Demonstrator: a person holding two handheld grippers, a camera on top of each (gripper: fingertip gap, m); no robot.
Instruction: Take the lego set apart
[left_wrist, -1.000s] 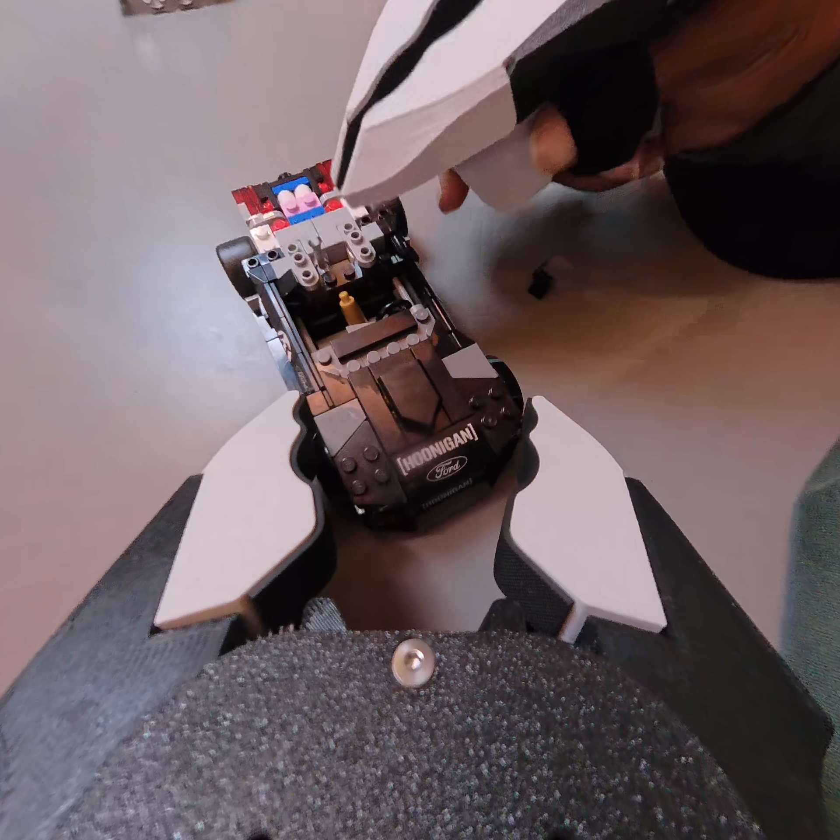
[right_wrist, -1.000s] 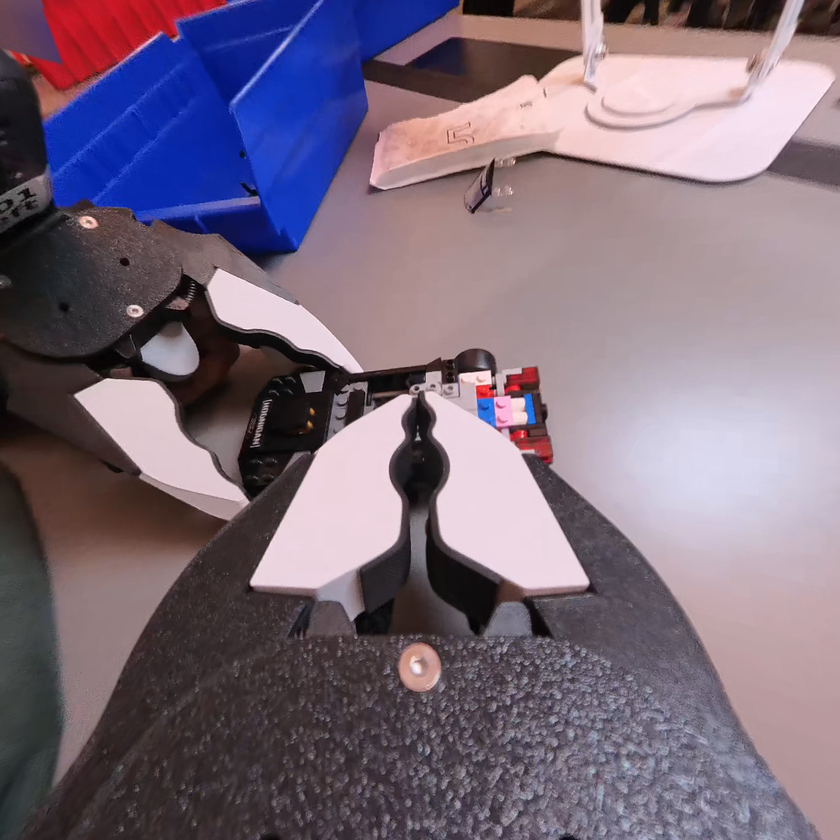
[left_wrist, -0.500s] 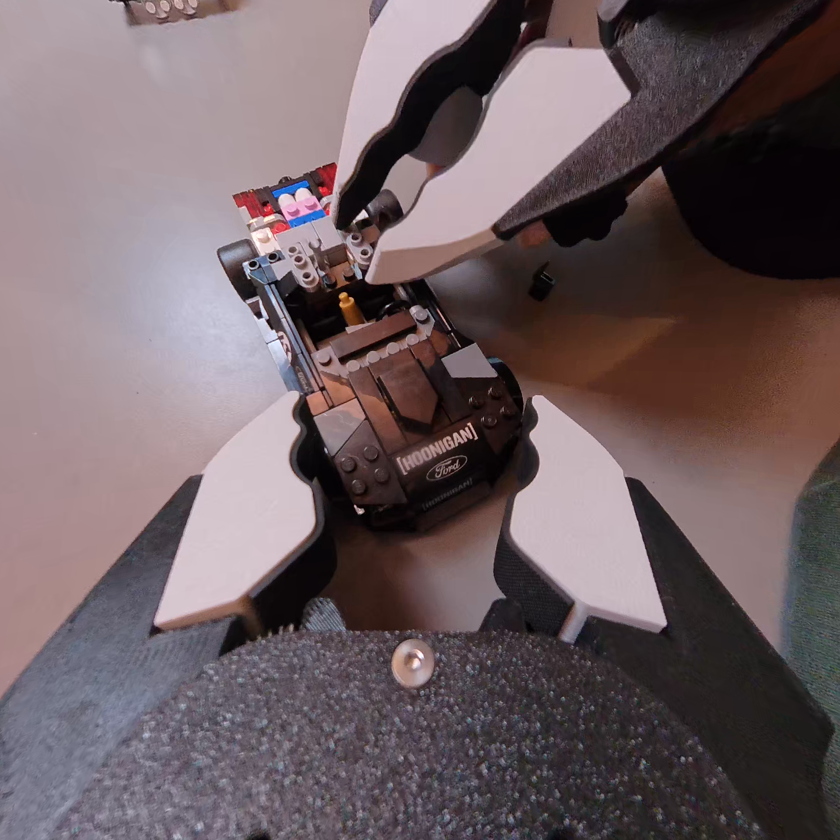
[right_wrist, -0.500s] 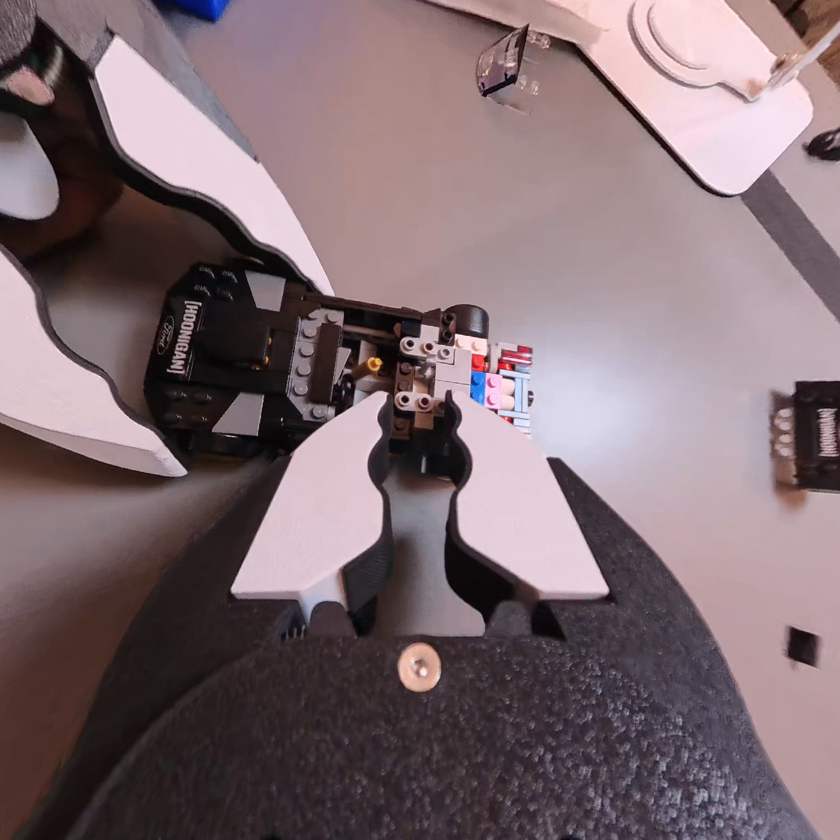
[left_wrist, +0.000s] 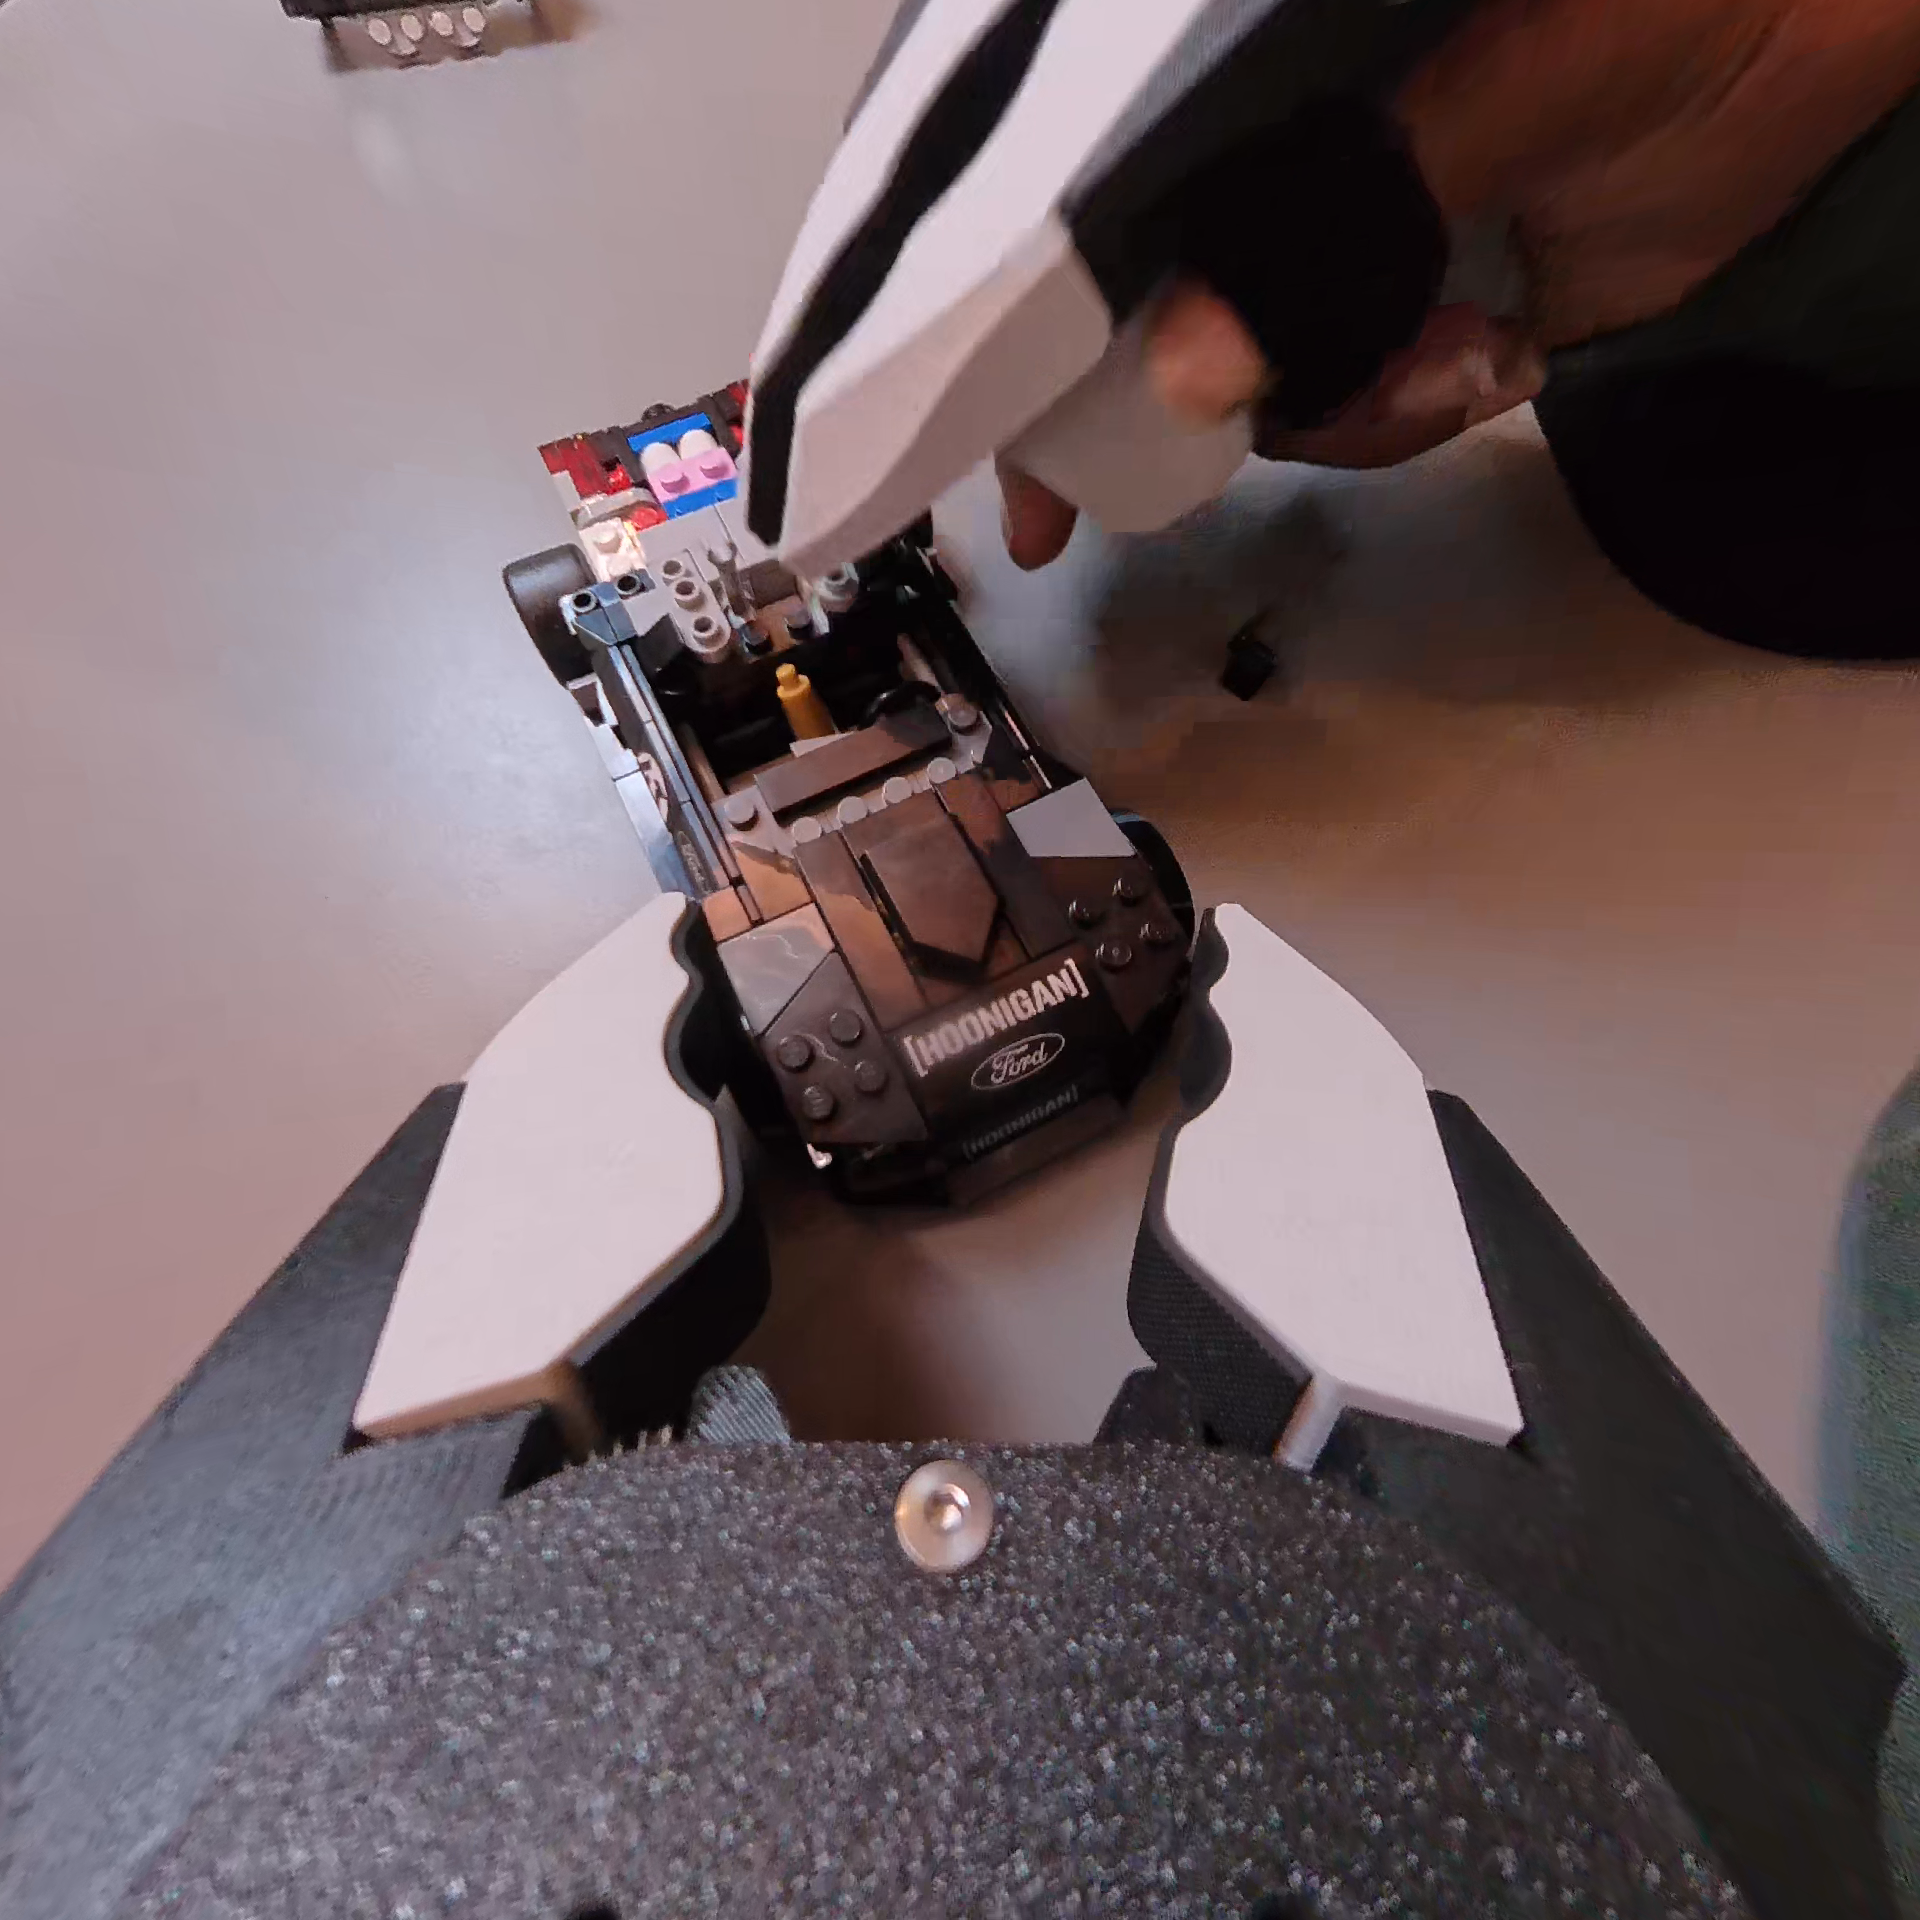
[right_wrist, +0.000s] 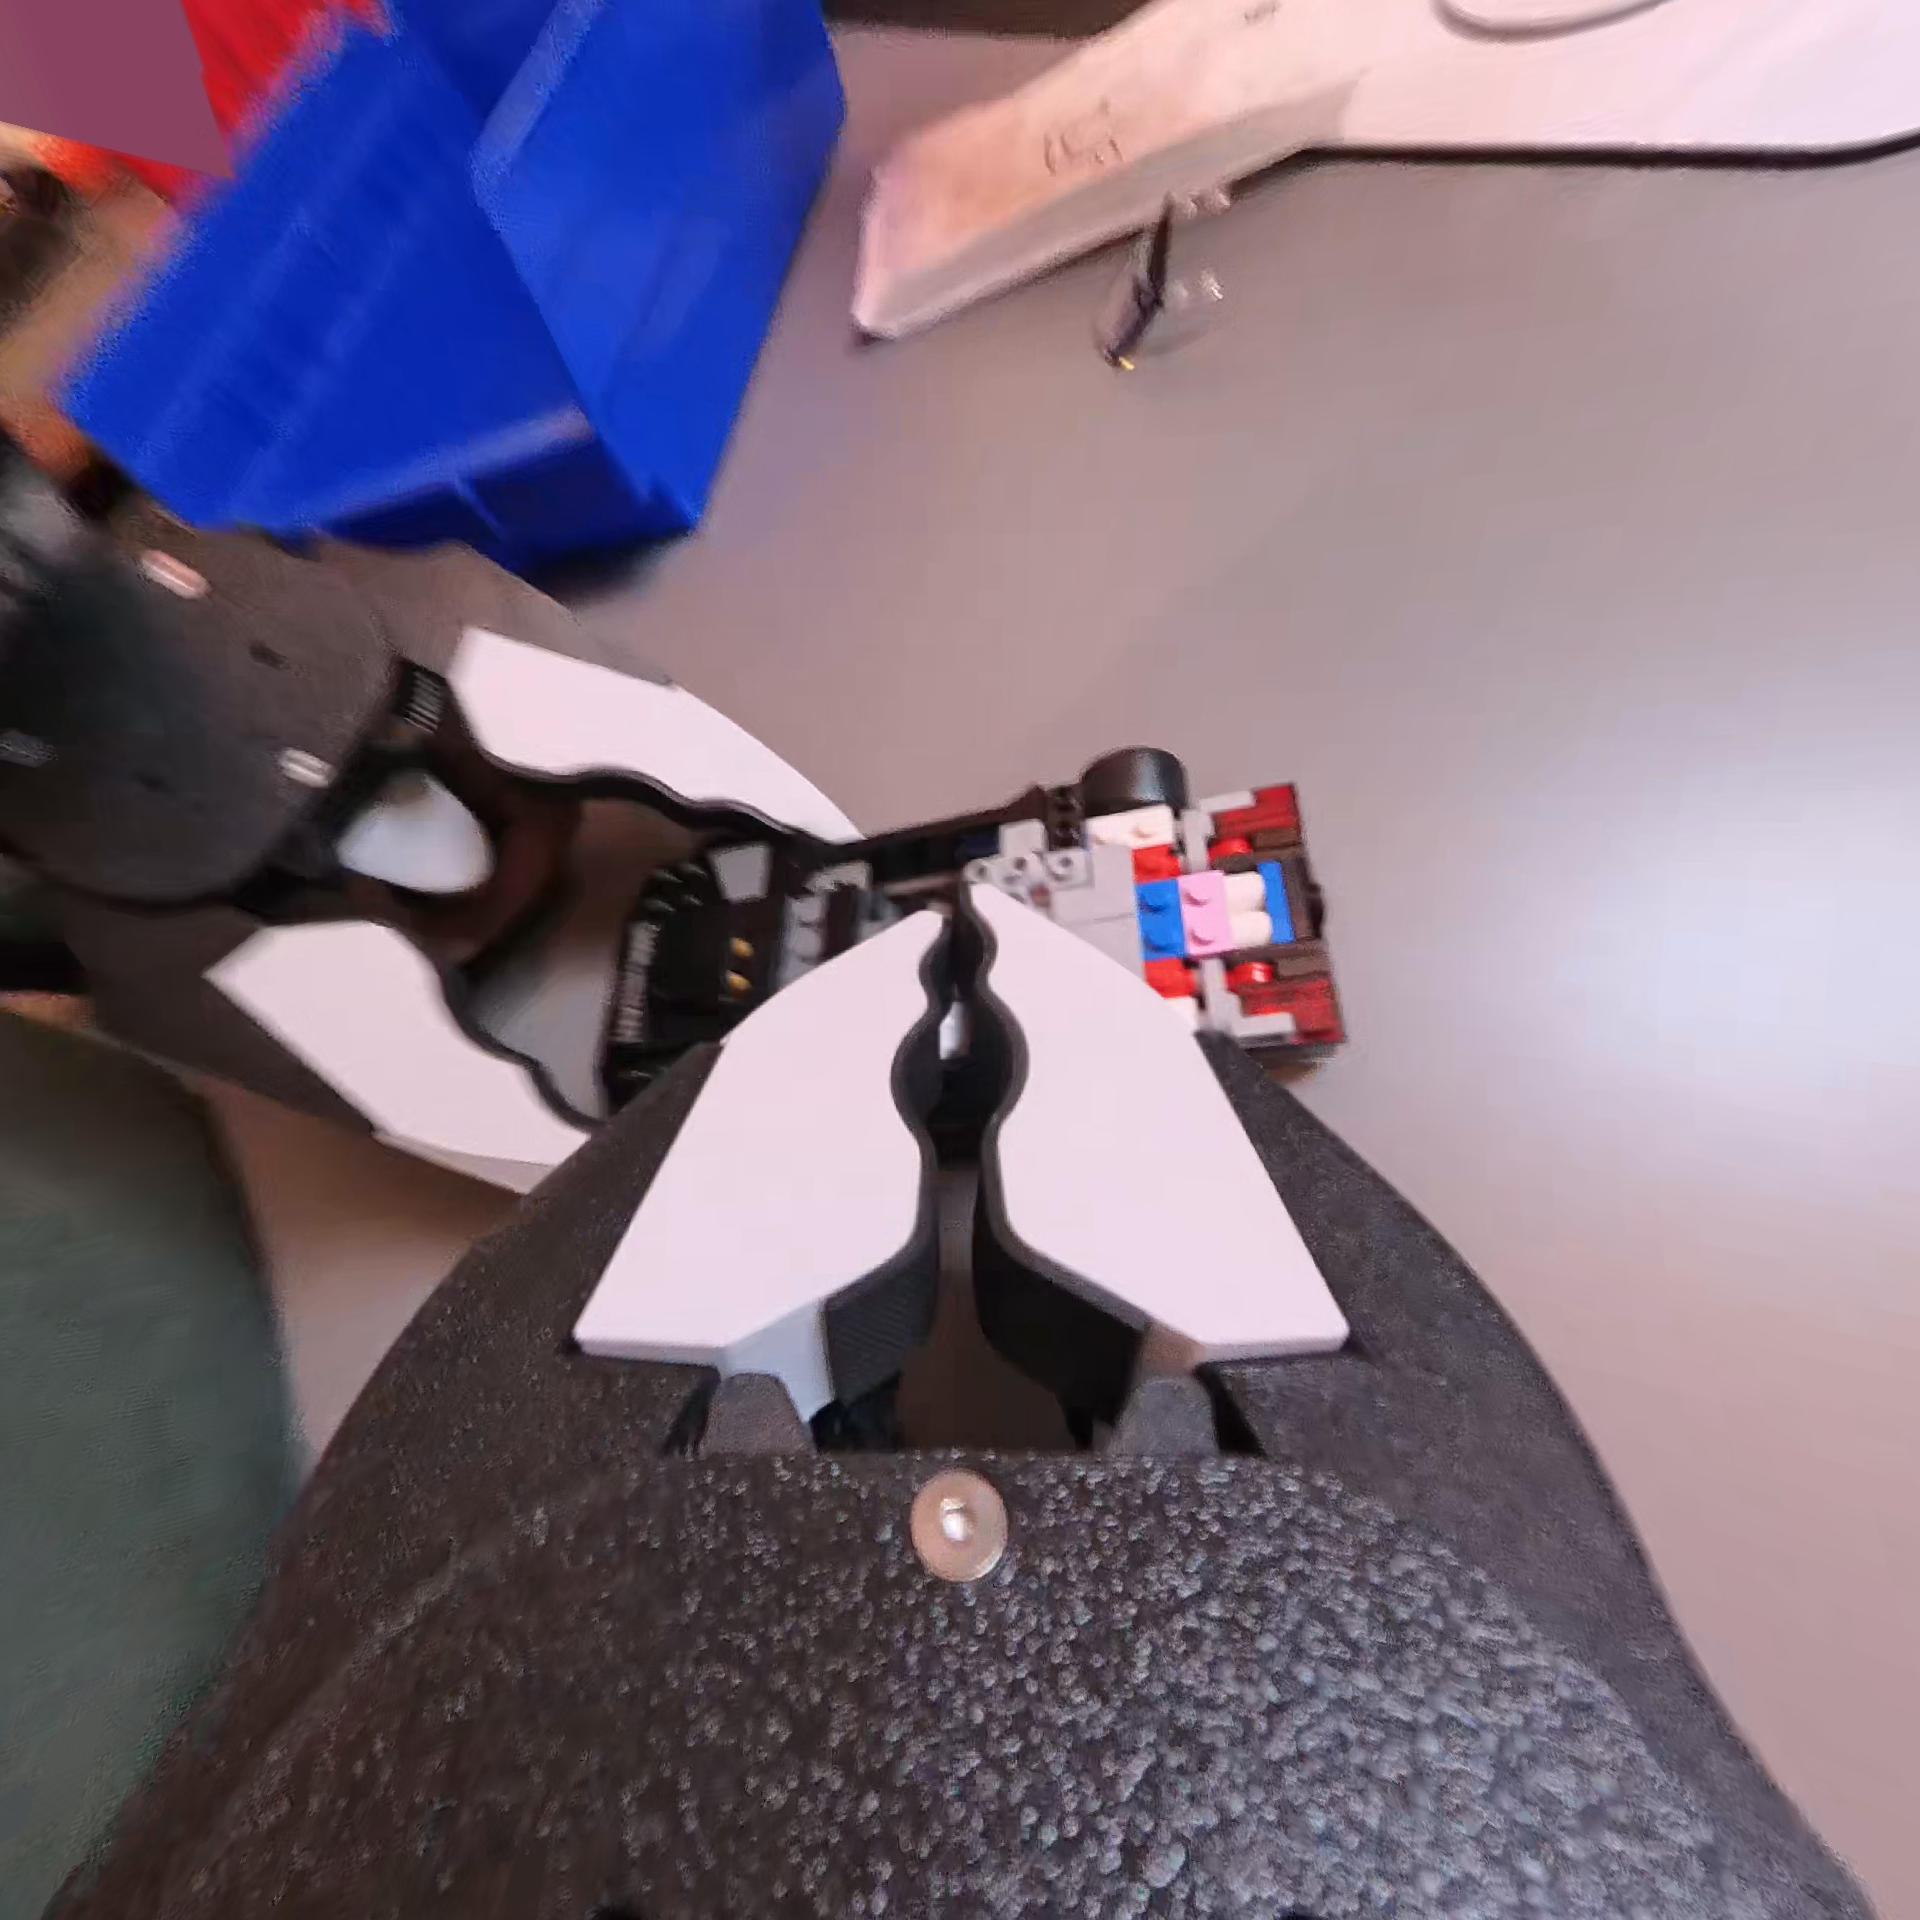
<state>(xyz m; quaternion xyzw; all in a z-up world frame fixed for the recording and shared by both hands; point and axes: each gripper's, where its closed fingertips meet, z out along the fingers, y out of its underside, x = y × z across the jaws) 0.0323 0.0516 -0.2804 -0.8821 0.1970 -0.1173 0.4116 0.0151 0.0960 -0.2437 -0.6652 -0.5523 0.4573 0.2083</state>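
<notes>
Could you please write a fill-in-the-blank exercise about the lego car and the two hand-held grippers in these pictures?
1. The left hand-held gripper holds the black lego car at its ___ end.
2. The fingers of the right hand-held gripper are nearly ___.
3. The pink brick sits at the car's ___ end.
4. The bin behind the car is ___.

Missing words: front; closed; rear; blue

A smooth grey table (right_wrist: 1455, 644) carries a partly dismantled black lego car (left_wrist: 914, 883). A small loose black piece (left_wrist: 1250, 665) lies near it. Farther off sit a blue bin (right_wrist: 436, 301), a white flat base (right_wrist: 1299, 135) and a studded black piece (left_wrist: 416, 26).
</notes>
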